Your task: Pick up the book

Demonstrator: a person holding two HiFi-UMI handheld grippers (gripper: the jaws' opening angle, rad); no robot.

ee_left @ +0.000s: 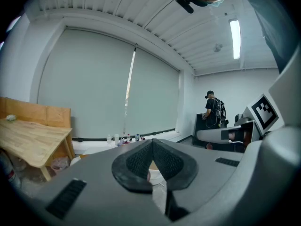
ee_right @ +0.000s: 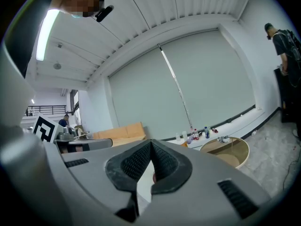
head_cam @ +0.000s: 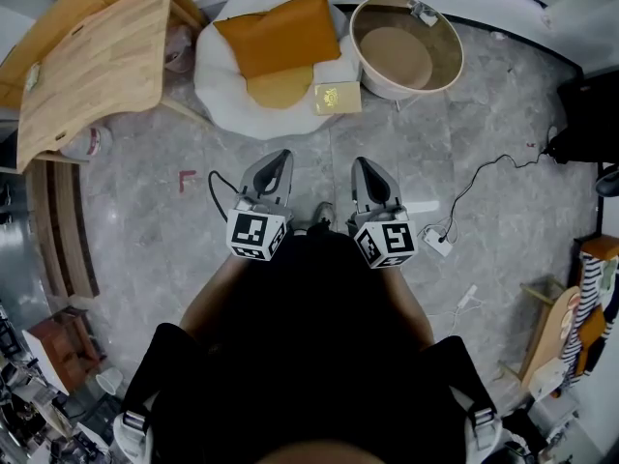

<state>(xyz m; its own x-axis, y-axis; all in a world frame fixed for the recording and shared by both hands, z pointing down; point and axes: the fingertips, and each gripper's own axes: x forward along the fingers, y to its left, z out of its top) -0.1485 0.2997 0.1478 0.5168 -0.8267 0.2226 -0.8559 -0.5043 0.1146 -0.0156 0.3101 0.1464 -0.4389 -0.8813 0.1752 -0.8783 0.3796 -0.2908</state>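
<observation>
Person: one, seen from above in the head view, dark clothing filling the lower frame, both forearms reaching forward.
Grippers: two, side by side just ahead of the body, apart from each other.
Marker cubes: two, one at the near end of each gripper, close to the person's body.
Left gripper (head_cam: 280, 159): held nearly level, tipped slightly down, pointing forward over the grey floor (head_cam: 290, 288); its own view shows the ribbed pads meeting at the tip, closed on nothing.
Right gripper (head_cam: 364, 167): roughly parallel to the left, same near-level pose; its pads are also pressed together and empty.
Cables: a black cable (head_cam: 481, 174) and a white power strip (head_cam: 437, 241) lie on the floor to the right of the grippers.
Book (head_cam: 337, 98): one, small and pale yellow, lying flat at the near right edge of the white beanbag (head_cam: 224, 85), just beside the round tub, well apart from both grippers.
Cushions: one orange cushion (head_cam: 279, 32) and one yellow round cushion (head_cam: 279, 88), both on the beanbag.
Round tub (head_cam: 360, 54): one, white-walled, right of the beanbag.
Wooden table (head_cam: 92, 61): one, tilted, far left.
</observation>
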